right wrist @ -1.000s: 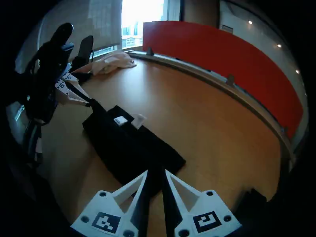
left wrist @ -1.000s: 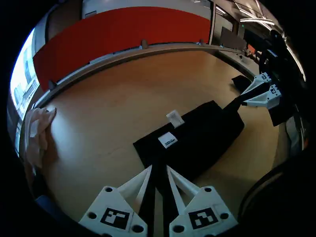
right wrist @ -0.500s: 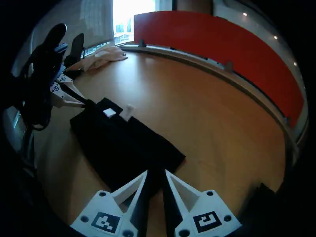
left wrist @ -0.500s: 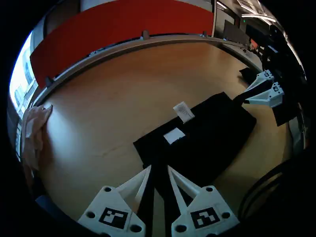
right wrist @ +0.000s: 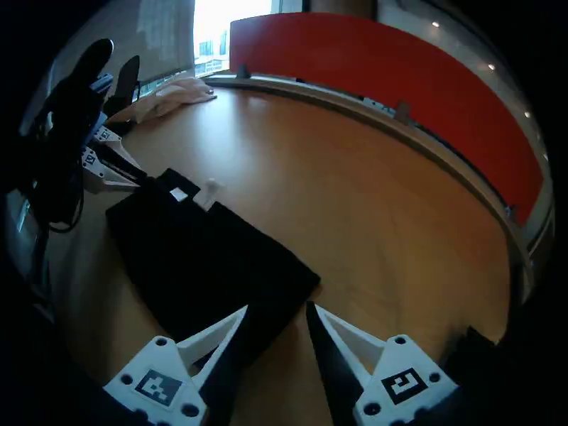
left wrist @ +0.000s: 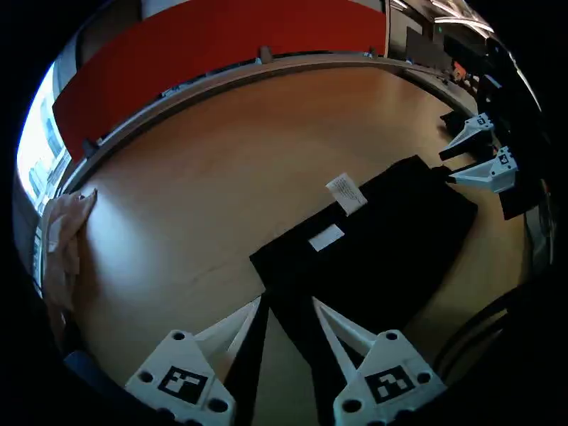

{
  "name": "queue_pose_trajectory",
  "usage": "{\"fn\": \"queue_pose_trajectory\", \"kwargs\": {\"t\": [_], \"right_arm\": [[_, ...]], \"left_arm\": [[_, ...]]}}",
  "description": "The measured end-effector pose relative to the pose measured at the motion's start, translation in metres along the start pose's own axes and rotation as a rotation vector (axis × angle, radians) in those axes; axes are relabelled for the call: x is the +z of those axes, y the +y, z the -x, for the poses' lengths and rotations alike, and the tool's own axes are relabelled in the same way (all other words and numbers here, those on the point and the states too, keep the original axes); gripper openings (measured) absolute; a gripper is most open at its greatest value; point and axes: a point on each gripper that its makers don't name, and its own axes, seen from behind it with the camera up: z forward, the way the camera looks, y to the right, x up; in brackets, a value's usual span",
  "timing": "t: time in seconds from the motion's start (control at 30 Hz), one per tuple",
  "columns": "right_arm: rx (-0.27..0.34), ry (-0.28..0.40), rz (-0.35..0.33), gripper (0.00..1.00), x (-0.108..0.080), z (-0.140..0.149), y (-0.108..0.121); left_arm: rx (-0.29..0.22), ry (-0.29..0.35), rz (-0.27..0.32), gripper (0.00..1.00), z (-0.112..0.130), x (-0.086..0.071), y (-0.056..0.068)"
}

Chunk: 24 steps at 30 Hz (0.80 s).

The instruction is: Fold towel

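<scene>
Wood-topped table (left wrist: 213,177) runs out to a long red partition (left wrist: 213,50) along its far edge. In the left gripper view, one black towel (left wrist: 383,248) lies flat and folded near the middle of the table, and it carries two white tags: one tag (left wrist: 346,193) pokes out past its far edge and one label (left wrist: 326,237) sits on the cloth itself. The left gripper (left wrist: 287,312) has its fingers spread wide, with the towel's near corner lying loose between them. At the far end of the towel the right gripper (left wrist: 446,169) also has its two fingers well apart. A single pinkish cloth (left wrist: 60,234) is heaped at the table's left edge, and ceiling lights (left wrist: 454,8) glow at the top right. The right gripper view looks along the same towel (right wrist: 199,255) from its other end, and here the right gripper (right wrist: 277,316) stands wide, with a towel corner resting between its fingers, not pinched. The left gripper (right wrist: 131,177) is at the far corner beside the two tags. This view brings in a bright window (right wrist: 227,28), two dark chair backs (right wrist: 106,67) near the pinkish cloth, and a dark object (right wrist: 476,344) on the table at lower right.
</scene>
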Motion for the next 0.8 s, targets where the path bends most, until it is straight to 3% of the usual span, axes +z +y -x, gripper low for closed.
{"fn": "queue_pose_trajectory", "kwargs": {"t": [0.4,0.8], "right_arm": [[0.002,0.008,0.031,0.67,0.005,-0.007,0.015],[0.020,0.033,0.065,0.69,0.009,-0.023,0.031]], "left_arm": [[0.033,0.006,-0.045,0.58,-0.007,0.004,-0.013],[0.040,0.033,-0.093,0.64,-0.023,0.002,-0.030]]}}
